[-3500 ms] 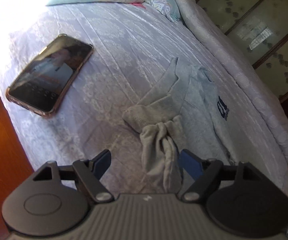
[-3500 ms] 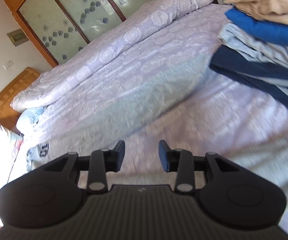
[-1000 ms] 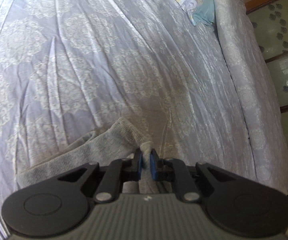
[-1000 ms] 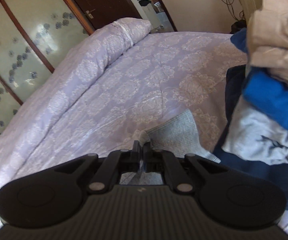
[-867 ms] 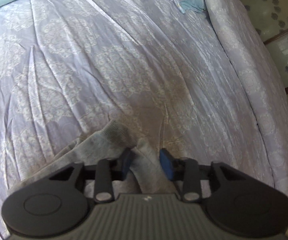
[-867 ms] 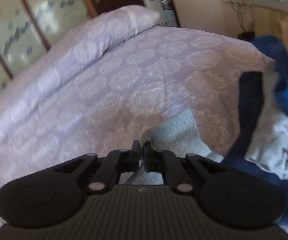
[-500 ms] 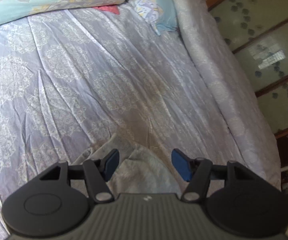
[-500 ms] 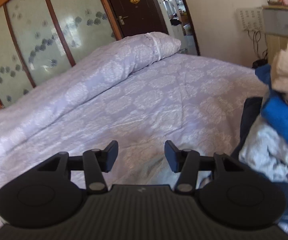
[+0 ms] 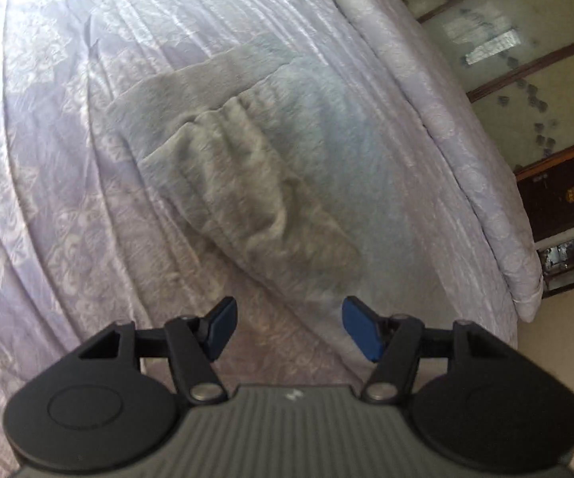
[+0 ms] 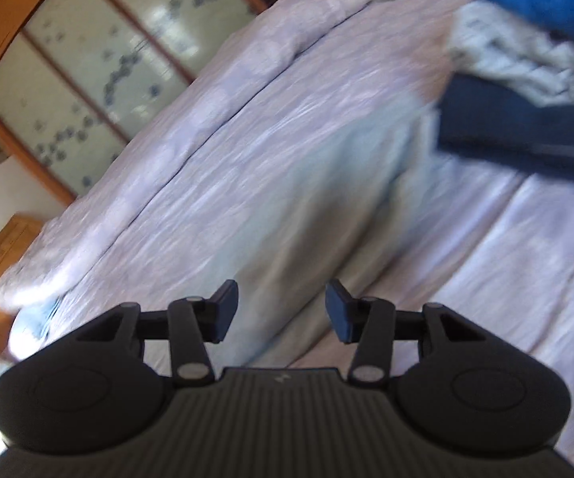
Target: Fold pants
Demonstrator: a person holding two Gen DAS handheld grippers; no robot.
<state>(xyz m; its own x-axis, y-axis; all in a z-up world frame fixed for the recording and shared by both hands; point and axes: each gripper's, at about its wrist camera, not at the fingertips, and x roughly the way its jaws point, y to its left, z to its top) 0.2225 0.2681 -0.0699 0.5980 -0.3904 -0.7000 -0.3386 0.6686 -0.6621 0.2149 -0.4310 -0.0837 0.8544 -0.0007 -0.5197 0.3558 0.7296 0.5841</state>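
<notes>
Lilac bedspread [image 9: 47, 159]; grey pants [image 9: 247, 183] folded, rumpled; left jaws apart, empty; right jaws closing, empty.

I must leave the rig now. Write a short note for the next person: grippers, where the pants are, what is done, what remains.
Left gripper: open, nothing between the fingers, above the bed.
Right gripper: jaws apart but closing, nothing held; this view is blurred.
Grey pants: lying on the bed ahead of the left gripper, one part laid over the other, untouched.
Pile of clothes: on the bed, to the right.
Done: a fold seems made.
Left: probably another fold, then tidy.
</notes>
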